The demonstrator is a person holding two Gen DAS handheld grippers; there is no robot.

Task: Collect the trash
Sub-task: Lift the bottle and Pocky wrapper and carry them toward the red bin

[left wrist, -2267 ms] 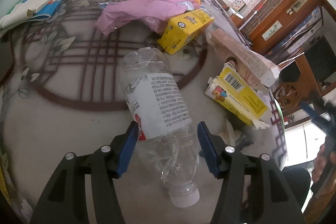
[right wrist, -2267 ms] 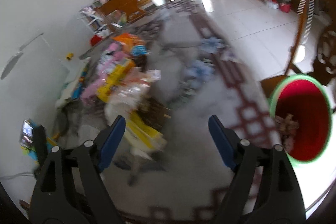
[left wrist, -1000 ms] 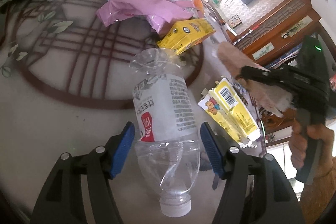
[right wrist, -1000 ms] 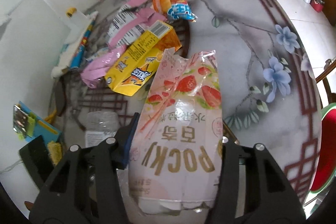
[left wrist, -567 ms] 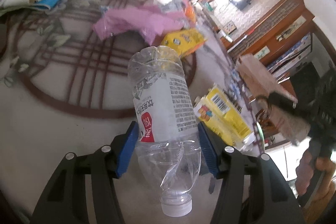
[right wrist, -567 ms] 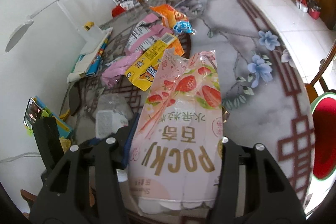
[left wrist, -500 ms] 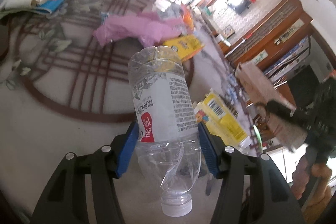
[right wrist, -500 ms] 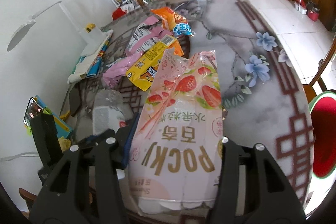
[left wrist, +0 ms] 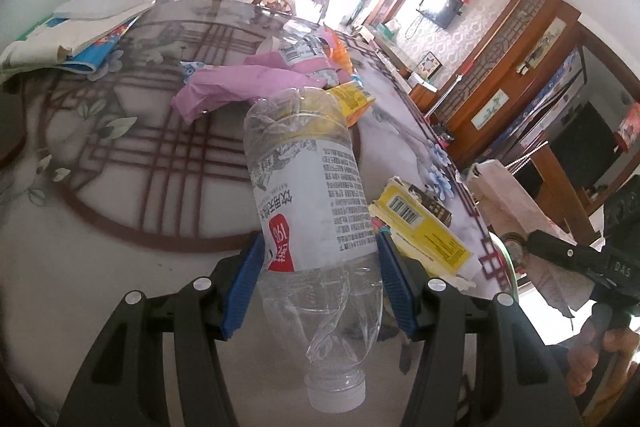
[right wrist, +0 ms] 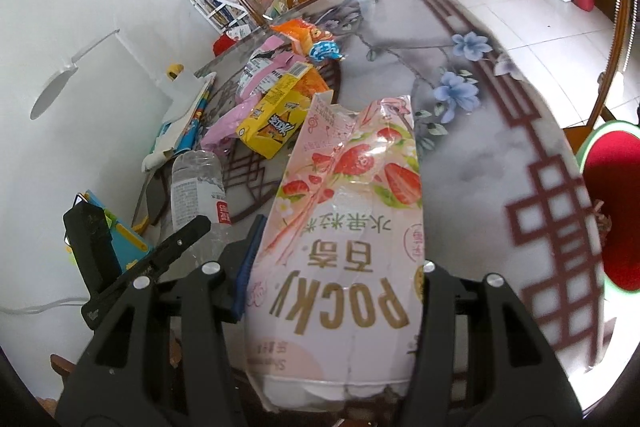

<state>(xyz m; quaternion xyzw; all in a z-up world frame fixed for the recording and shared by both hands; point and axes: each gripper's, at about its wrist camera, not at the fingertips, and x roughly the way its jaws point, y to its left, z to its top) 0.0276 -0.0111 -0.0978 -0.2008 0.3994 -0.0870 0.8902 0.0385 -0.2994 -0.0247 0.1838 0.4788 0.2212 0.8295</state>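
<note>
While our left gripper [left wrist: 318,281], tilted downward, clamps the bottle [left wrist: 308,195] cap-toward-us above the table [left wrist: 120,187], our right gripper [right wrist: 334,279] grasps the Pocky bag [right wrist: 348,227]; only its view shows the red bin [right wrist: 616,211].

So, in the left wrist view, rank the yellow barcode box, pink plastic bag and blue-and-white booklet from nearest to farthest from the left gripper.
1. Yellow barcode box, just right of the left gripper.
2. Pink plastic bag, mid-table.
3. Blue-and-white booklet, far left edge.
</note>
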